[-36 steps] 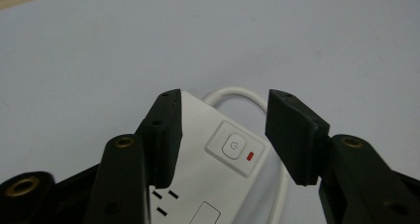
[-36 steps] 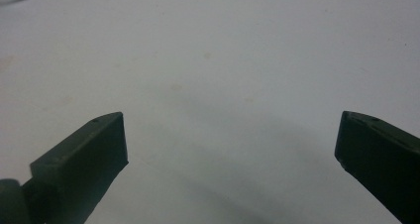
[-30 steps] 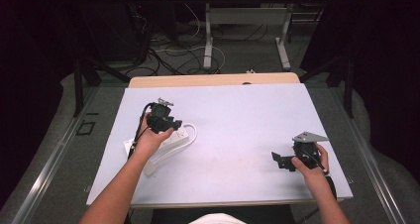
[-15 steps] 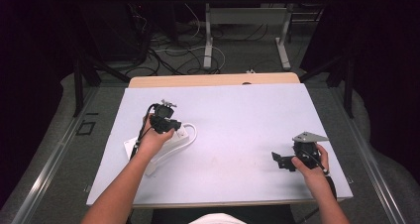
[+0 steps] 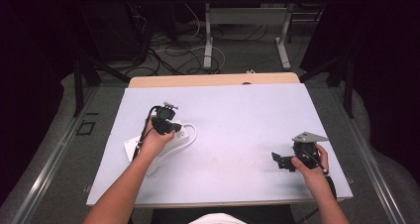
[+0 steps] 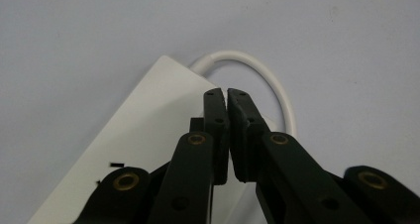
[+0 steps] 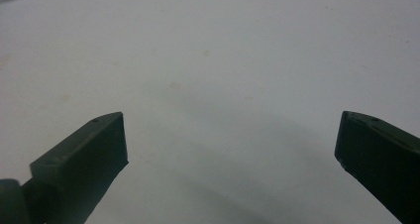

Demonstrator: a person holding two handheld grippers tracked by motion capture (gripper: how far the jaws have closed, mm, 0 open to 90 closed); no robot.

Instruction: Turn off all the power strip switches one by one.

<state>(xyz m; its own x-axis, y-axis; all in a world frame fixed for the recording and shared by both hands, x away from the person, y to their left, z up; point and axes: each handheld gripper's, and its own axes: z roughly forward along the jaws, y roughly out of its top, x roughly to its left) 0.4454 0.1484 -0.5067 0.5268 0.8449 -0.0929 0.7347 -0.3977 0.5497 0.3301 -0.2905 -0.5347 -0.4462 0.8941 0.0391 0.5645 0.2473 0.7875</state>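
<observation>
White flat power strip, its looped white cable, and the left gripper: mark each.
White flat power strip [image 6: 143,120], left gripper view, top face.
Looped white cable [image 6: 267,75], left gripper view, top of loop.
Left gripper [image 6: 227,92], left gripper view, between fingertips.

The power strip [image 5: 163,143] lies on the table [image 5: 237,115] toward its left edge, its cable [image 5: 190,132] looping rightward.
</observation>
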